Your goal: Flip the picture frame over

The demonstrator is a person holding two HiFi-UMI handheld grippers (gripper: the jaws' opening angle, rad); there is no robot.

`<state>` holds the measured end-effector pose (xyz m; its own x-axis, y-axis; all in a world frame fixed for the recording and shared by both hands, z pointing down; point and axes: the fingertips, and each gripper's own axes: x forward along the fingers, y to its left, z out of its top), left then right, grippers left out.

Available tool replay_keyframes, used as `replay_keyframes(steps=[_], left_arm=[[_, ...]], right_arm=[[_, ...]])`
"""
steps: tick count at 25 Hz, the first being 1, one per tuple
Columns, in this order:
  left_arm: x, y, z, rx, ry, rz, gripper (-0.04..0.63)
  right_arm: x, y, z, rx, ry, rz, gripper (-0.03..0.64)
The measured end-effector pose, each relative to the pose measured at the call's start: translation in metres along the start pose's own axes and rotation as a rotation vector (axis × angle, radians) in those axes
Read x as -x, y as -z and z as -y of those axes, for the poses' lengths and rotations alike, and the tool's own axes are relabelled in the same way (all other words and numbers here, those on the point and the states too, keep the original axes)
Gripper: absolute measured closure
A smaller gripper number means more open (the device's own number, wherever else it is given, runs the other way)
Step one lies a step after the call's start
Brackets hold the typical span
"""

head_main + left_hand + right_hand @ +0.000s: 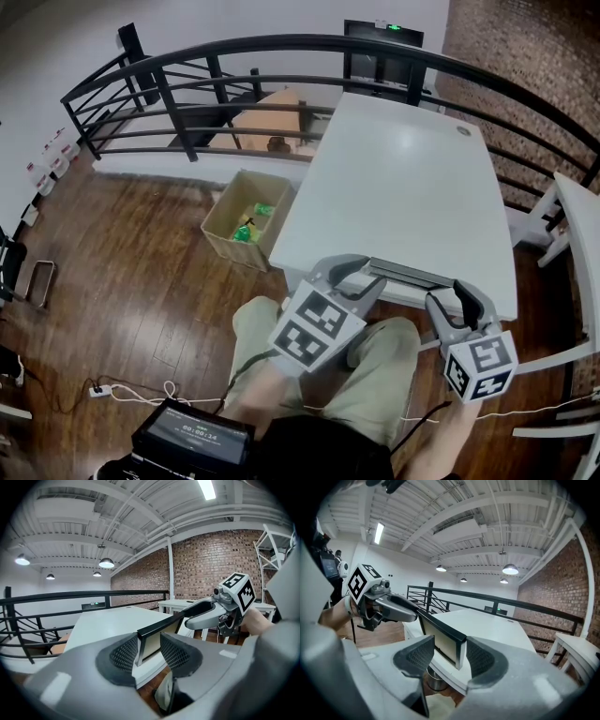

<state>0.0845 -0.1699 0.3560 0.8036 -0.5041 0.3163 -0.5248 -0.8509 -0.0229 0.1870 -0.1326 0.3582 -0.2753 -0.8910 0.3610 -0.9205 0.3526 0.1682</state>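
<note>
The picture frame point(405, 273), dark-edged with a cream face, stands on its long edge over the near edge of the white table point(403, 159). My left gripper point(361, 277) is shut on its left end, and in the left gripper view the frame point(152, 641) sits between both mesh pads of that gripper point(149, 652). My right gripper point(457, 298) is shut on the other end; in the right gripper view the frame point(445, 645) fills the gap of its jaws point(449, 657). Each gripper view shows the opposite gripper holding the far end.
A cardboard box point(246, 220) with green items sits on the wood floor left of the table. A black railing point(281, 47) curves behind the table. White furniture point(572, 220) stands at the right. The person's legs point(375, 366) are under the table's near edge.
</note>
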Motion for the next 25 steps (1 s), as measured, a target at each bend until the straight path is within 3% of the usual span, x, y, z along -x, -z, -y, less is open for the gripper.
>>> replay_keyframes(steps=[25], left_arm=[[-0.023,-0.008,-0.018,0.006,-0.017,0.016,0.434]], right_arm=[[-0.028,-0.005,0.022,-0.044,0.006,0.031,0.416]])
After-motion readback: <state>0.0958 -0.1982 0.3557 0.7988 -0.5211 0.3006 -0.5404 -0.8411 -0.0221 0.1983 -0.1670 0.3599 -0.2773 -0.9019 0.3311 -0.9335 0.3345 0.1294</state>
